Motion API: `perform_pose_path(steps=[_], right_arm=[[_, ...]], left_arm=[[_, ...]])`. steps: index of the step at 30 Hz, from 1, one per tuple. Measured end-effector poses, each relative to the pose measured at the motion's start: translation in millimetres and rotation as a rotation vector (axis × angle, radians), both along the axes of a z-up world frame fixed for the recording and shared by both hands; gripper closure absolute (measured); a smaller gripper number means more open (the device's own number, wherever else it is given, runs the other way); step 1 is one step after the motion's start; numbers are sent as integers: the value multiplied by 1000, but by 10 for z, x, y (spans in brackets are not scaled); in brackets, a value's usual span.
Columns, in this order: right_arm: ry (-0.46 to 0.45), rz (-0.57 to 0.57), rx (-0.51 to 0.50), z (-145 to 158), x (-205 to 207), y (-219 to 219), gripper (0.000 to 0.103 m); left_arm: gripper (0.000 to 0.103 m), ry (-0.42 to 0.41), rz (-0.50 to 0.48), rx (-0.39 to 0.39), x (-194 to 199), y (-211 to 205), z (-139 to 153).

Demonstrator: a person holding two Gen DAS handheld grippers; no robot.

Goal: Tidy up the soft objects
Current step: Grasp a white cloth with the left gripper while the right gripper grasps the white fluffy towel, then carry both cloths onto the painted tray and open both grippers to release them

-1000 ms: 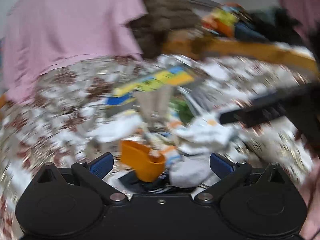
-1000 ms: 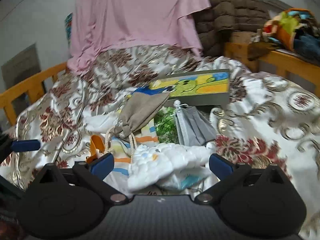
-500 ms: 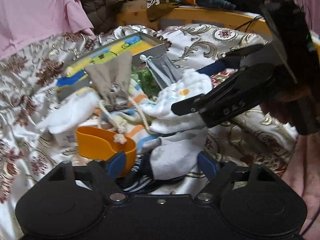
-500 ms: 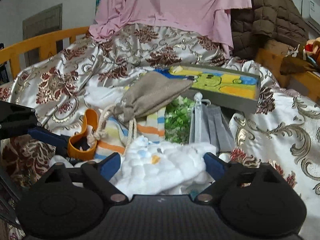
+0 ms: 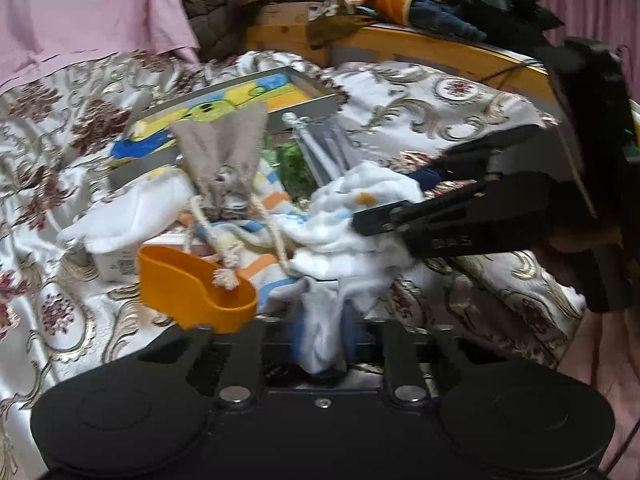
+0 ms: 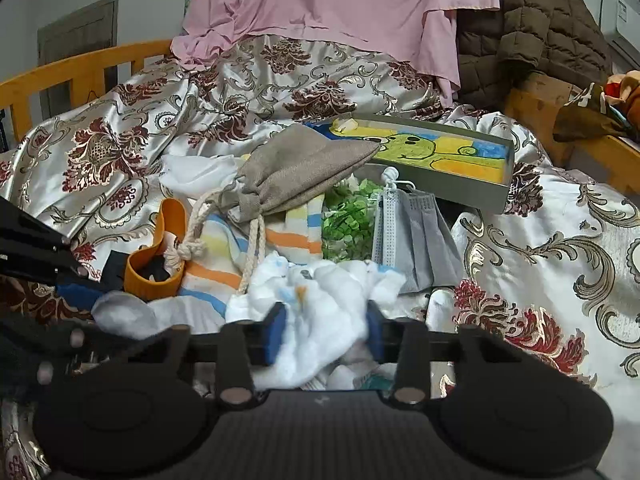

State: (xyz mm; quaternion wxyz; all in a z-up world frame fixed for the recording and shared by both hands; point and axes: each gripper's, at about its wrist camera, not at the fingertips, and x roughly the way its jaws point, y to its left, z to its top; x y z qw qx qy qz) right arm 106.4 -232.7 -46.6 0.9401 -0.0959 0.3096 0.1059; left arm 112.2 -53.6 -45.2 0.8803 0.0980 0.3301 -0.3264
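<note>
The only letters to read are on the side of the right gripper (image 5: 384,222), seen from the left camera; they look like "DAS" or "BAS", too blurry to be sure. A white tub (image 5: 114,264) has a small code label that is too tiny to read.

A messy pile lies on a shiny flowered bedspread (image 6: 560,264). On top sits a tan drawstring bag (image 6: 296,172), with its rope ends falling into an orange scoop (image 6: 154,268). Under the bag is a striped cloth (image 6: 216,264). Far behind is a flat box with a green cartoon picture (image 6: 432,152). Near it are green leafy bits (image 6: 348,220) and a gray face mask (image 6: 416,236). A pink sheet (image 6: 340,0) hangs at the far side.

The right gripper reaches in low from the right. Its blue pads have just been closing and now squeeze a fluffy white cloth (image 6: 324,320). The left gripper (image 5: 320,344) has also just been closing, and it pinches a pale grayish-white cloth (image 5: 320,332) at the near edge of the pile.
</note>
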Motion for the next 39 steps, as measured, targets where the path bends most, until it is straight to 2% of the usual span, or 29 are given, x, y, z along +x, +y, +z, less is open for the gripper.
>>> perform_pose_path(steps=[3, 7, 13, 18, 27, 30, 34, 39], right_arm=[[-12, -2, 16, 24, -35, -14, 76], [-45, -21, 82, 119, -95, -94, 79], [-104, -26, 181, 282, -203, -210, 80], [-153, -11, 272, 406, -286, -299, 80], [-232, -51, 407, 522, -330, -518, 80], [-246, -58, 440, 599, -300, -586, 80], [-255, -53, 434, 726, -155, -627, 80], [-259, -53, 400, 920, 276, -717, 80]], left_arm=[[96, 39, 57, -51, 54, 88, 22], [97, 74, 125, -116, 84, 195, 73], [98, 62, 181, -175, 63, 287, 245], [98, 62, 216, -251, 83, 379, 431], [98, 66, 276, -380, 228, 544, 742], [98, 32, 280, -379, 310, 560, 831], [98, -12, 287, -370, 530, 517, 999], [98, -80, 275, -371, 967, 338, 1226]])
